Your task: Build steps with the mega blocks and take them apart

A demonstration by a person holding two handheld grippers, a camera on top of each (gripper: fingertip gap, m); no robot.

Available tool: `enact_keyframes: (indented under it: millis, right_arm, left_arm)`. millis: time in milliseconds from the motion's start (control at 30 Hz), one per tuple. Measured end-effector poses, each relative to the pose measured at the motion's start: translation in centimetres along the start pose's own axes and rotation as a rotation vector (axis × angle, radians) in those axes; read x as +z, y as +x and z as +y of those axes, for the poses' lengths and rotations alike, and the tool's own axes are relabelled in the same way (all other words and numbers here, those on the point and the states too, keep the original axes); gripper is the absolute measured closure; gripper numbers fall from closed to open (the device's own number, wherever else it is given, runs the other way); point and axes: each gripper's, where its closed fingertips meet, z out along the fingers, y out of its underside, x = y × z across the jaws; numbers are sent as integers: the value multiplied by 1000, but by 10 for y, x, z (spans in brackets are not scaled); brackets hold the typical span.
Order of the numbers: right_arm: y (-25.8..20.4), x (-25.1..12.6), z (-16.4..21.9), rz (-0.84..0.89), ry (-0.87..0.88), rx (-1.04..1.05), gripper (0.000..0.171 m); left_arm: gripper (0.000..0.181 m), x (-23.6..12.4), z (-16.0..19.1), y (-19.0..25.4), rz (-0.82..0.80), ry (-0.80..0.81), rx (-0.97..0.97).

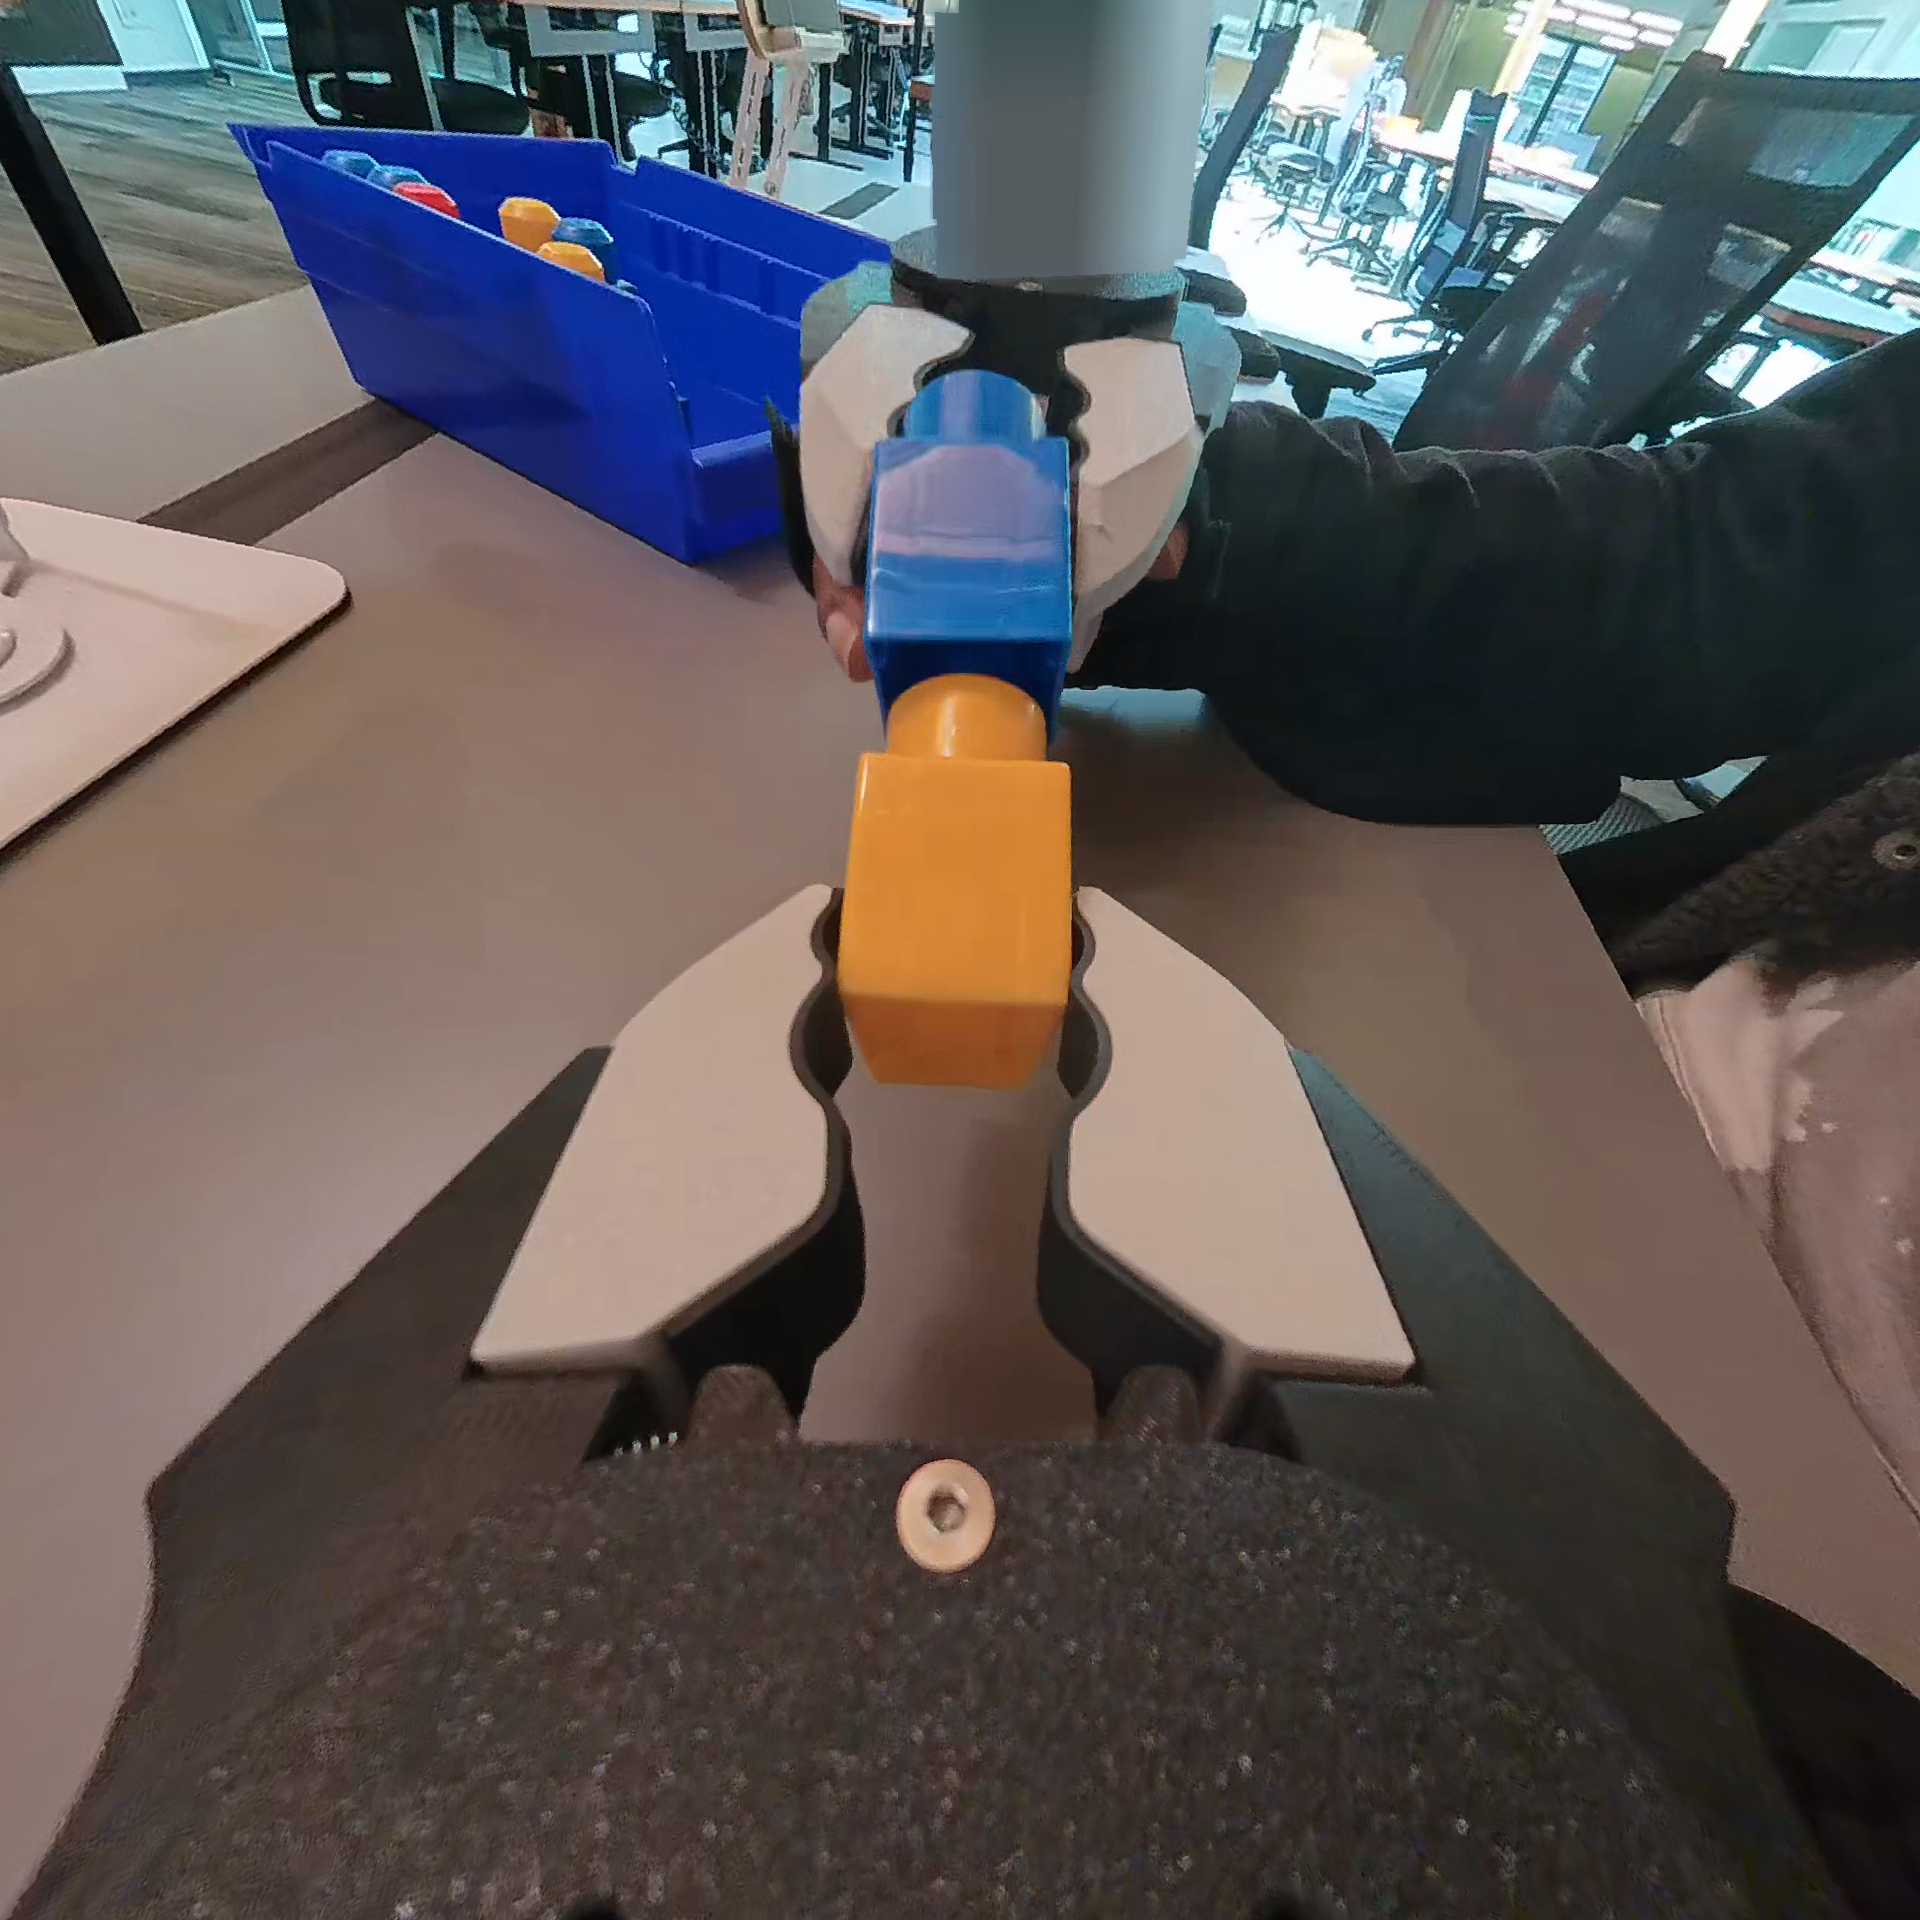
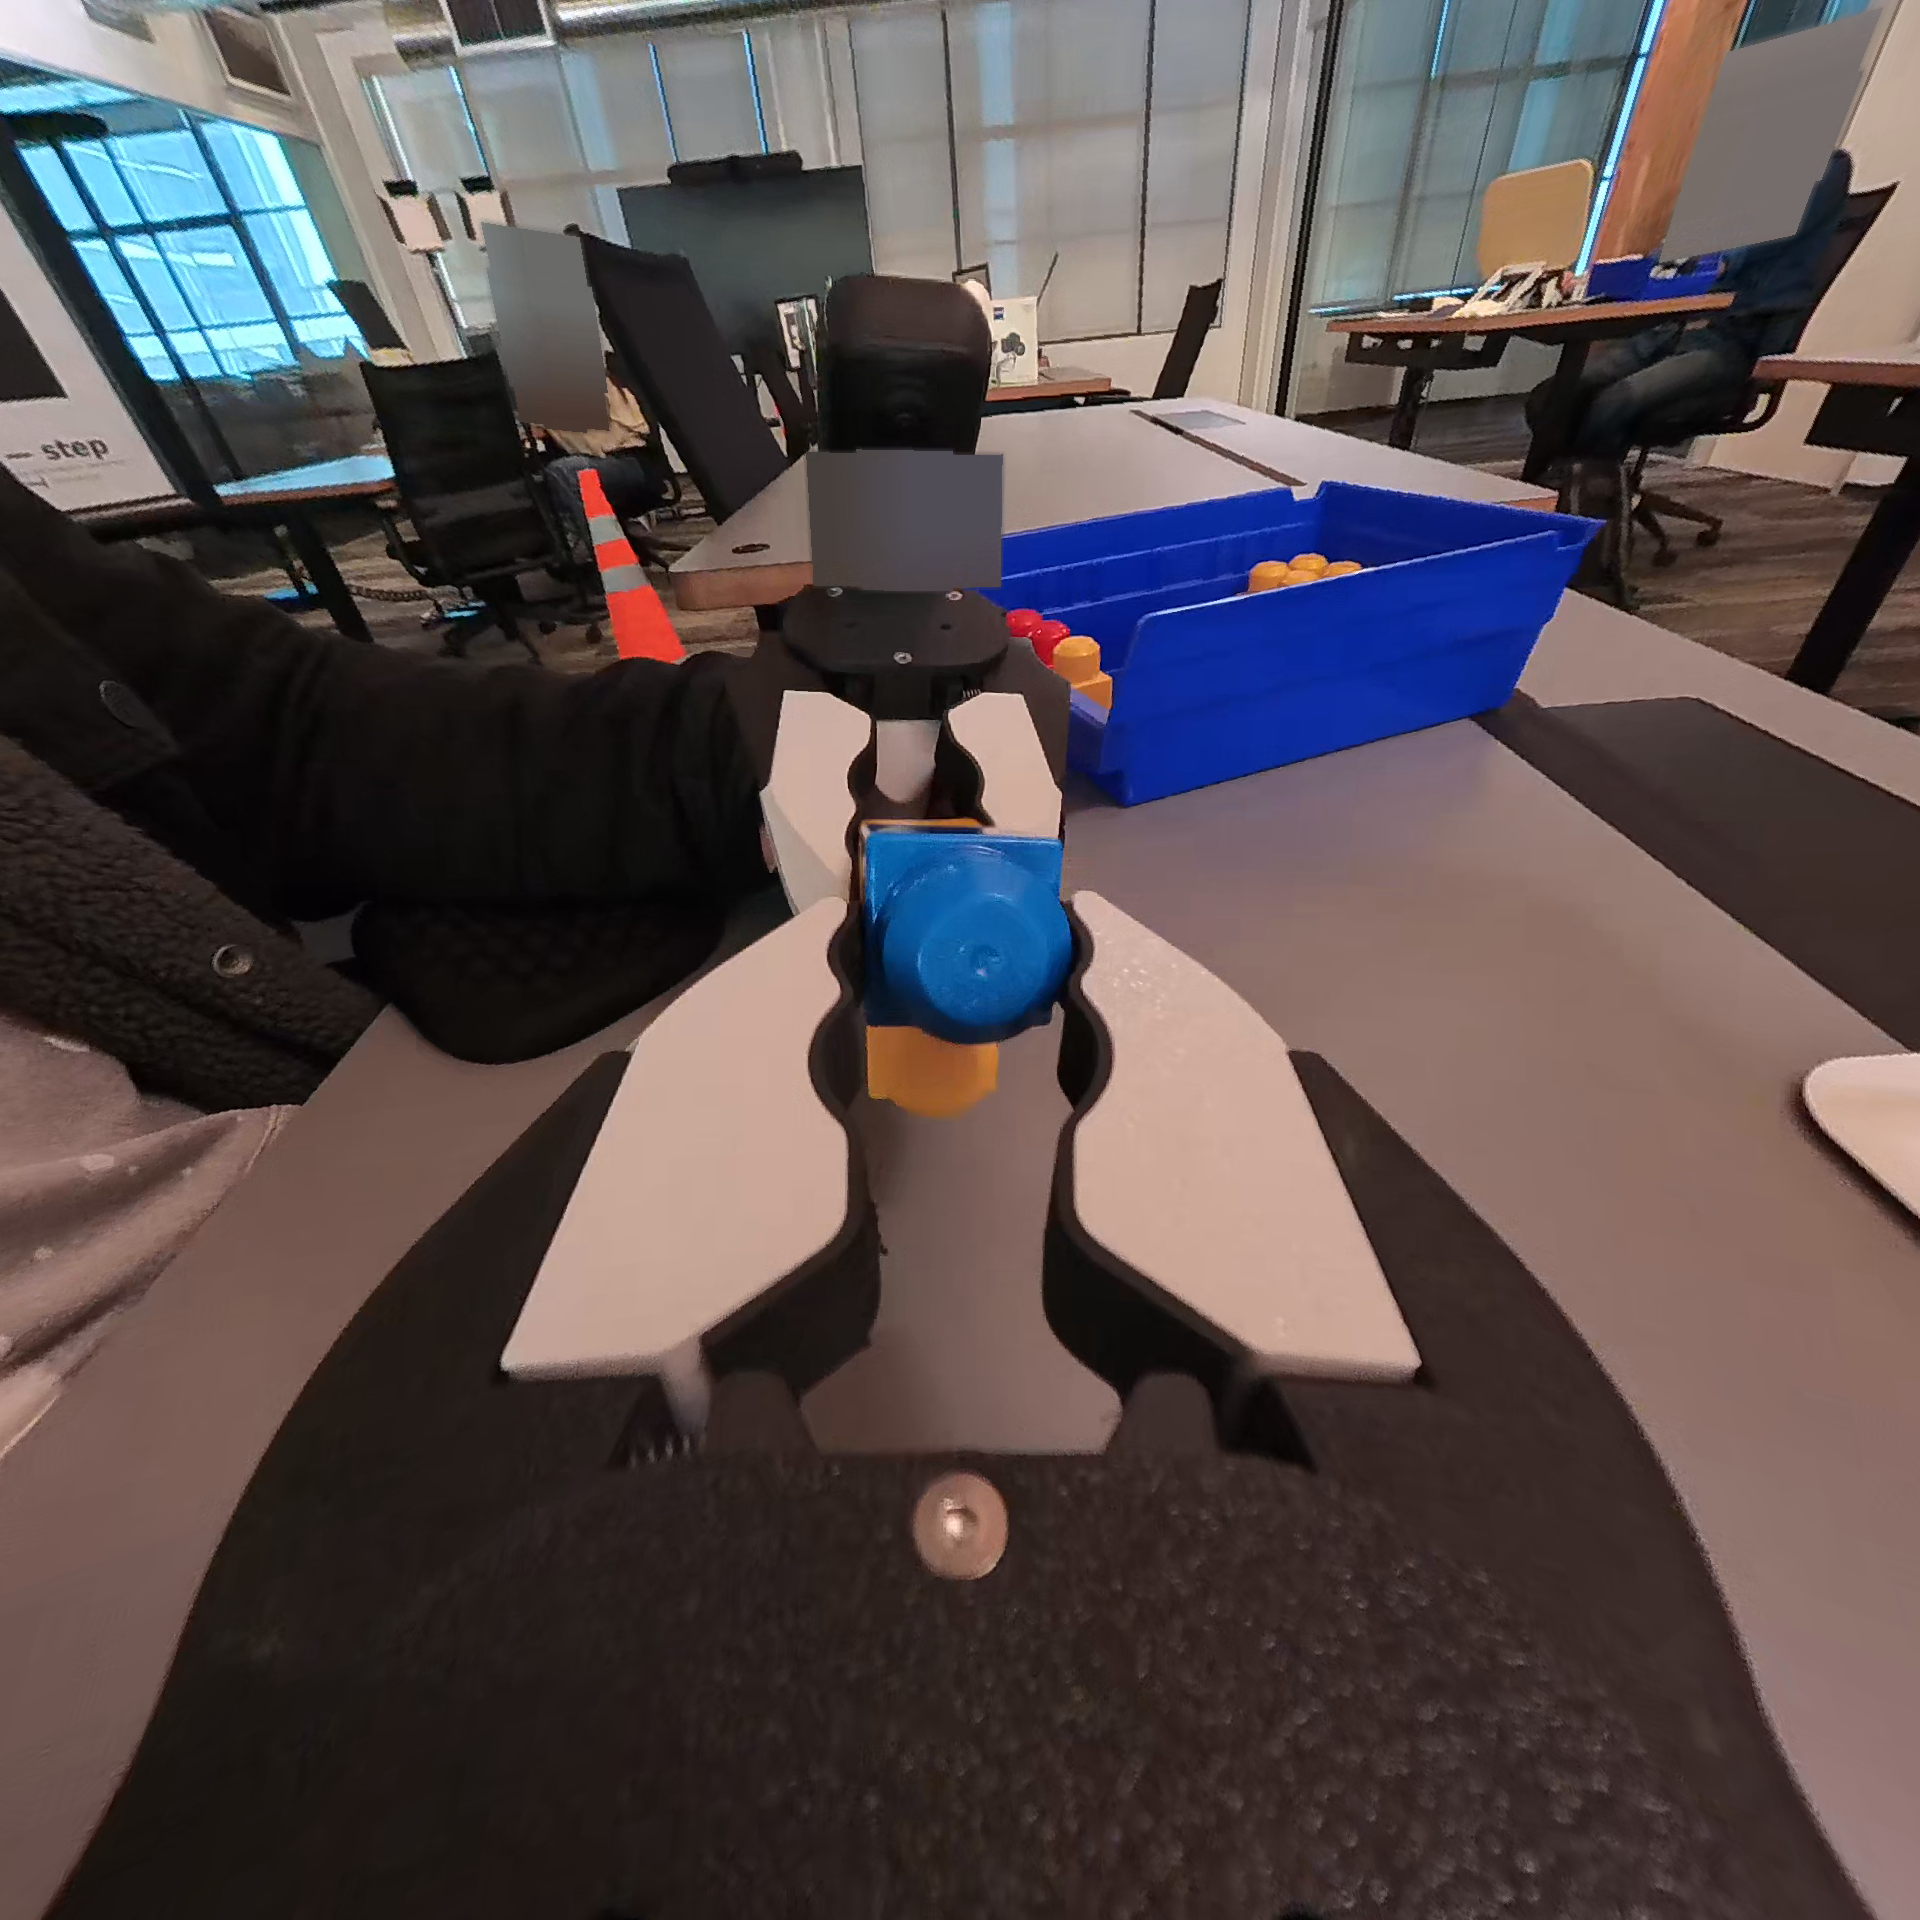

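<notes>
Yellow block (image 1: 954, 914) sits clamped in the left gripper (image 1: 954, 966) fingers, its stud entering the blue block (image 1: 971, 551) clamped by the right gripper (image 2: 961, 966) above the worktop (image 1: 468, 831). Both look light, rigid, slick; flat sides grip best.

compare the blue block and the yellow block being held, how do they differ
The blue block sits in the right gripper; the yellow block sits in the left gripper. The yellow block's stud points into the blue block's open base, while the blue block's stud is free, facing the right gripper's camera. Both are single-stud blocks, held above the table.
</notes>
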Motion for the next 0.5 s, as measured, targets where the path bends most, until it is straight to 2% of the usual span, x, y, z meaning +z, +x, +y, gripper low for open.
enact_keyframes:
  millis: [500]
  right_arm:
    - [-5,18,25,3,-88,-37,137]
  left_arm:
    - [143,-3,-5,2,13,22,-15]
